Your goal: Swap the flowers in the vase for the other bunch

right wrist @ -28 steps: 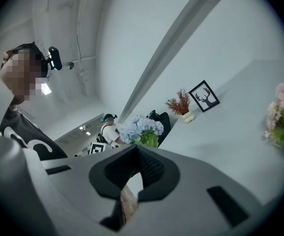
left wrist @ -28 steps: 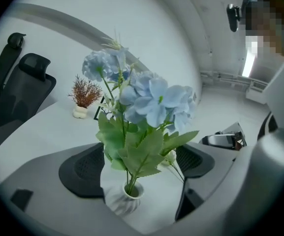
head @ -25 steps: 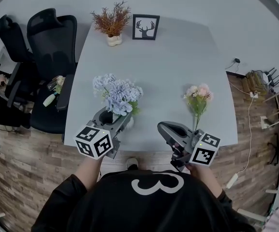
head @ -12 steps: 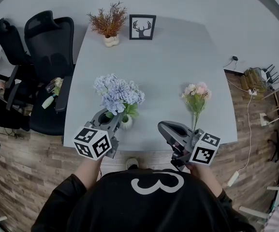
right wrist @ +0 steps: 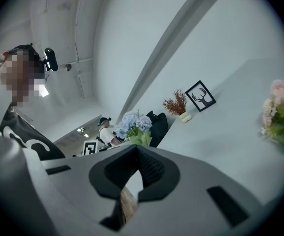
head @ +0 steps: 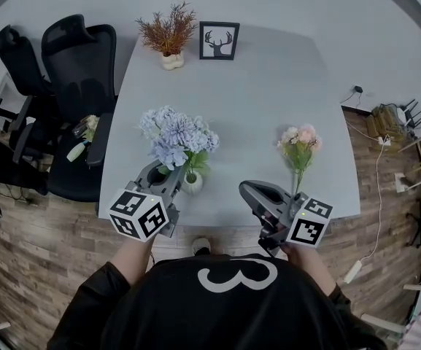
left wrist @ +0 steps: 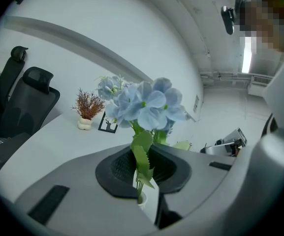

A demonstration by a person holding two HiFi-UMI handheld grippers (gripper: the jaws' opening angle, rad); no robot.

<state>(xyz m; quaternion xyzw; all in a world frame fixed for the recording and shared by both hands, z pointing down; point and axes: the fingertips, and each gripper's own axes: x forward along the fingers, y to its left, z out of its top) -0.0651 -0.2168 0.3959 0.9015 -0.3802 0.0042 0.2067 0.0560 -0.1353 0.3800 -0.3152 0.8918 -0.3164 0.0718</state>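
As the person faces the near edge of the grey table (head: 268, 93), the left gripper (head: 174, 182) reaches in almost level at the small white vase (head: 192, 185). Its jaws are closing, now narrow, on the green stems of the blue flowers (head: 177, 137), just above the vase's rim. A saw-edged leaf sits between the dark pads. The blue bunch stands upright in the vase, near the table's front edge on the person's left.

The right gripper (head: 246, 190) hangs level over the front edge with its jaws pressed together and nothing between them. The pink bunch (head: 300, 143) is just to its right on the table, its blooms pointing away from the person and clear of the jaws.

At the far end stand a framed deer picture (head: 219, 41) and a rust-coloured dried plant (head: 168, 29) in a cream pot. Two black office chairs (head: 75, 49) sit off the table's left side.
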